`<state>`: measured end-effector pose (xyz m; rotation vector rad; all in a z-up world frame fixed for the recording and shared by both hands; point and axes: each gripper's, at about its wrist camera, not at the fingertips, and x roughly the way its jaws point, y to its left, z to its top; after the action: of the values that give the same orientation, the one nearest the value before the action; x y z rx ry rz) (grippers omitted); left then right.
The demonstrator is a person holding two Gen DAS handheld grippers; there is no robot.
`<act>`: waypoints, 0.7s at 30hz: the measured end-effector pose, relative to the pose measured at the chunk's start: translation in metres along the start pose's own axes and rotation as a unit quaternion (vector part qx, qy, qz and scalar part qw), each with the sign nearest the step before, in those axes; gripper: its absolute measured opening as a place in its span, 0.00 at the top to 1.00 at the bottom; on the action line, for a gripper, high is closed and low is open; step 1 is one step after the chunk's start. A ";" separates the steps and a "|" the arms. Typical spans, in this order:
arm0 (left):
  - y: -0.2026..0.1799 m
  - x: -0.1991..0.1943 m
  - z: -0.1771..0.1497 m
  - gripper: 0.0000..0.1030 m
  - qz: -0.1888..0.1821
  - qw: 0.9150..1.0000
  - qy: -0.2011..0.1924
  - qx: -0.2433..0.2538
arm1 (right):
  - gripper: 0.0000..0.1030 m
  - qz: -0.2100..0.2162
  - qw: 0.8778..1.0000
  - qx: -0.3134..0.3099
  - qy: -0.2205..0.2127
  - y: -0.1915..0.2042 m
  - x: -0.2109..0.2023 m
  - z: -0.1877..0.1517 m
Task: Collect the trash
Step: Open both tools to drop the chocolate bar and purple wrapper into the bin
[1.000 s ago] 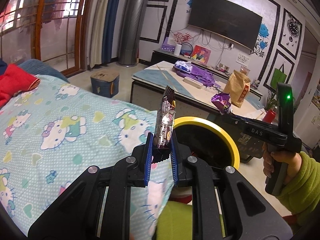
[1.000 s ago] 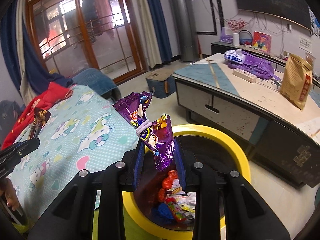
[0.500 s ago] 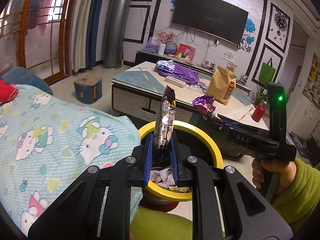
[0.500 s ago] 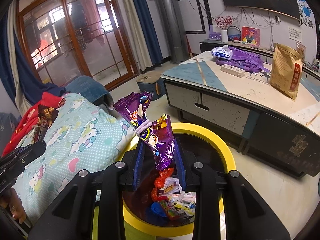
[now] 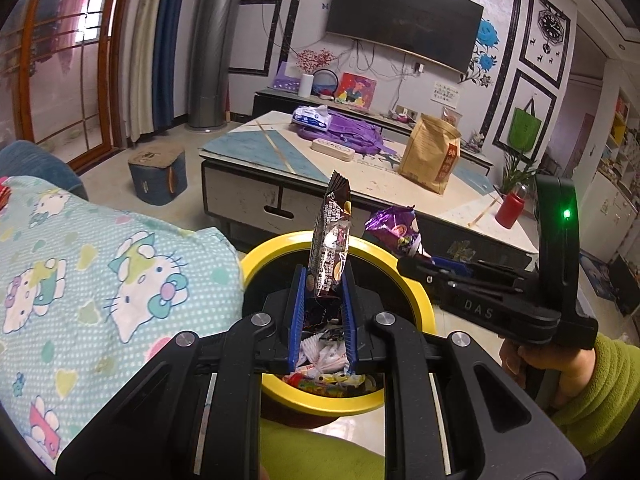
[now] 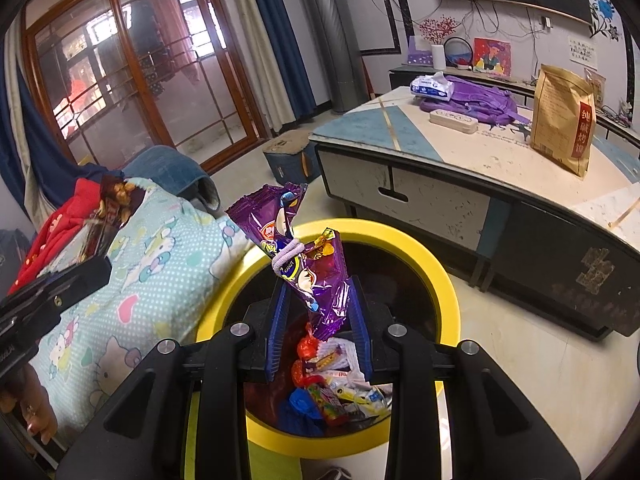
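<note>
My left gripper point(image 5: 322, 280) is shut on a dark brown snack wrapper point(image 5: 330, 240) that stands upright over the yellow-rimmed trash bin point(image 5: 280, 246). My right gripper point(image 6: 318, 300) is shut on a purple snack wrapper point(image 6: 320, 276) tied with a white band, also above the bin point(image 6: 400, 240). The bin holds several colourful wrappers point(image 6: 332, 384). In the left wrist view the right gripper point(image 5: 408, 258) comes in from the right with the purple wrapper point(image 5: 396, 230). In the right wrist view the left gripper point(image 6: 100, 270) and its brown wrapper point(image 6: 112, 208) show at the left edge.
A sofa covered by a cartoon-cat blanket point(image 5: 100, 272) lies left of the bin. A low coffee table point(image 6: 460, 184) stands behind it, bearing a brown paper bag point(image 6: 564, 120), a purple bag point(image 6: 480, 100) and a power strip point(image 6: 452, 120). A small stool point(image 5: 158, 176) sits on the floor.
Both grippers moved over the bin with their wrappers still held. The bin now sits lower and more centred in both views, with its contents showing between the fingers.
</note>
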<state>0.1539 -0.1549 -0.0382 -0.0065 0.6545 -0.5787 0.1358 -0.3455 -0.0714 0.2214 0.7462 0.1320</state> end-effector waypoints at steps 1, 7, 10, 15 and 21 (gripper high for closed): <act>0.000 0.002 0.000 0.89 -0.001 1.000 0.001 0.002 | 0.72 -0.002 1.000 -0.001 0.001 0.000 0.000 -0.002; -0.006 0.015 0.000 0.89 -0.005 1.000 0.013 0.008 | 0.72 -0.008 1.000 -0.006 0.015 -0.003 0.005 -0.013; -0.007 0.022 -0.001 0.89 -0.006 1.000 0.019 0.012 | 0.72 -0.010 1.000 -0.008 0.022 -0.004 0.008 -0.019; -0.009 0.033 -0.002 0.89 -0.008 0.999 0.032 0.014 | 0.72 -0.013 0.999 -0.004 0.037 -0.007 0.013 -0.027; -0.011 0.045 0.001 0.89 -0.010 0.999 0.040 0.020 | 0.71 -0.018 0.999 0.005 0.045 -0.013 0.016 -0.032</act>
<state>0.1780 -0.1877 -0.0610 0.0476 0.7211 -0.6129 0.1261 -0.3498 -0.1082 0.2118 0.8393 0.1037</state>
